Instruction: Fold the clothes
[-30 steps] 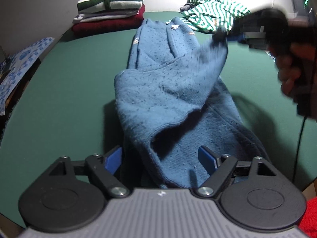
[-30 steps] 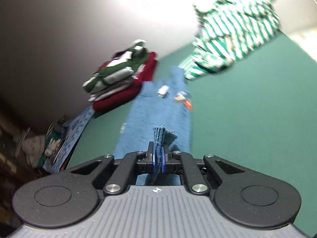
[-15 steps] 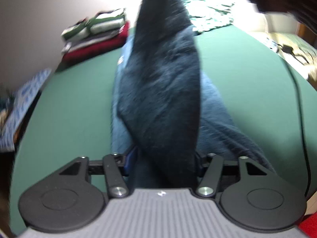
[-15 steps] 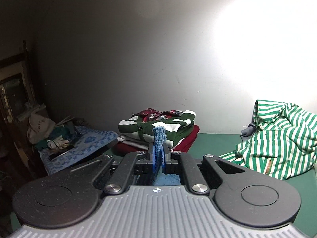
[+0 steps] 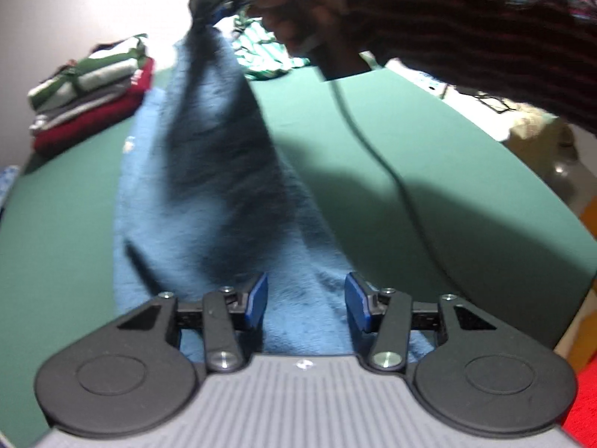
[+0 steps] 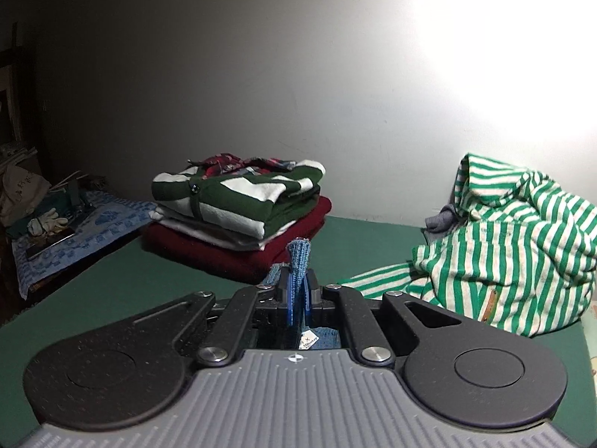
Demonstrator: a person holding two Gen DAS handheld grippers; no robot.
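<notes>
From my left wrist cam I get the whole blue fleece garment [image 5: 209,201] running up the middle of the green table [image 5: 429,171], one end lifted to the top of the frame by my right gripper [image 5: 218,9]. My left gripper [image 5: 306,304] sits half-wide at the bottom, its jaws closing, with fleece lying between the blue pads [image 5: 257,300] but not pinched. The right wrist cam only shows a tuft of that fleece clamped in the jaws, plus the folded stack [image 6: 238,209] center-left and a green striped hoodie [image 6: 515,254] crumpled at right.
</notes>
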